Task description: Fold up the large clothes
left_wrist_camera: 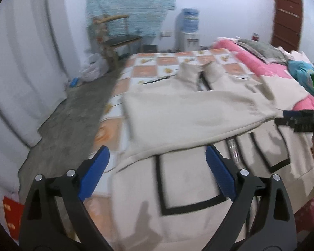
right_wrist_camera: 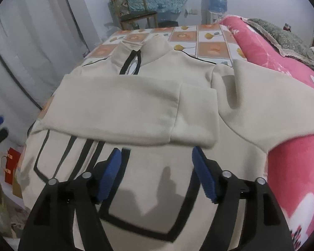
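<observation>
A large cream zip jacket with black line trim (left_wrist_camera: 188, 184) (right_wrist_camera: 157, 188) lies flat on the bed, collar away from me. Its left sleeve (left_wrist_camera: 194, 115) (right_wrist_camera: 123, 108) is folded across the chest, cuff (right_wrist_camera: 195, 115) to the right. The right sleeve (right_wrist_camera: 272, 104) lies out toward the pink quilt. My left gripper (left_wrist_camera: 157, 156) is open and empty, above the jacket's left side, just below the folded sleeve. My right gripper (right_wrist_camera: 157, 156) is open and empty above the jacket's front, near the cuff; it also shows at the right edge of the left wrist view (left_wrist_camera: 299, 121).
The bed has an orange-and-white checked sheet (left_wrist_camera: 148, 62) (right_wrist_camera: 211, 35). A rolled pink quilt (right_wrist_camera: 293, 167) (left_wrist_camera: 268, 64) lies along its right side with grey and blue cloth on it. White curtain (left_wrist_camera: 21, 62), grey floor (left_wrist_camera: 73, 115), a chair (right_wrist_camera: 136, 10) and water dispenser (left_wrist_camera: 188, 29) stand beyond.
</observation>
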Motion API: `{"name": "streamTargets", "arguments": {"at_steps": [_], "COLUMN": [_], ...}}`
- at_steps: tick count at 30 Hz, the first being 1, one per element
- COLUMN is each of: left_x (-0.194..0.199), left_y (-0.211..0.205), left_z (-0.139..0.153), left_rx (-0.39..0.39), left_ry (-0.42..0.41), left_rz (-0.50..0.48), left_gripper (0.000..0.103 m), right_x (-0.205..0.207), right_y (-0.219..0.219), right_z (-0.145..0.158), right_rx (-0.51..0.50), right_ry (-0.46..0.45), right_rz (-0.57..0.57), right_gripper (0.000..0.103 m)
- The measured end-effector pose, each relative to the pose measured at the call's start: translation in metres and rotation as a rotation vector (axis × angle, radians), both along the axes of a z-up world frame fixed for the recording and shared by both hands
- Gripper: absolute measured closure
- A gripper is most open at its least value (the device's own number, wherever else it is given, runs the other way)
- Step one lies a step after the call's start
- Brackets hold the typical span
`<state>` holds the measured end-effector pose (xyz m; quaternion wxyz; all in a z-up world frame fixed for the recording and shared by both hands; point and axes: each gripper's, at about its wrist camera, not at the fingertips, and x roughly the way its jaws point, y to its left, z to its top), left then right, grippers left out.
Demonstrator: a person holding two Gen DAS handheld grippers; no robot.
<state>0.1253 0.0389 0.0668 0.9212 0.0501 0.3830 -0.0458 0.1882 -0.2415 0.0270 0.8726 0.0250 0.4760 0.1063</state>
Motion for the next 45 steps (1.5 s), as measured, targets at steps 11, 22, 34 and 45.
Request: {"name": "streamTargets", "arguments": {"at_steps": [11,22,34,45], "left_x": [0.079,0.125,0.125,0.123], "left_y": [-0.087,-0.130,-0.121,-0.121], "left_z": [-0.043,-0.092,-0.114,-0.116], "left_rx": [0.025,0.044,-0.018,-0.022], "left_ry": [0.081,0.145,0.175,0.147], "left_rz": [-0.061,-0.088,-0.062,-0.063], "left_gripper": [0.013,0.013,0.008,0.007], "right_x": [-0.026,-0.032,-0.034,-0.035], "right_y": [-0.012,-0.006,-0.001,0.005], "right_z": [-0.035,-0.050,-0.057,-0.060], "right_rx": [-0.010,-0.035,-0.060,-0.079], "right_ry": [0.055,0.053,0.061,0.071], "right_rz": [-0.064,-0.066,-0.051,-0.034], "right_gripper": [0.031,0.022,0.017,0.007]}}
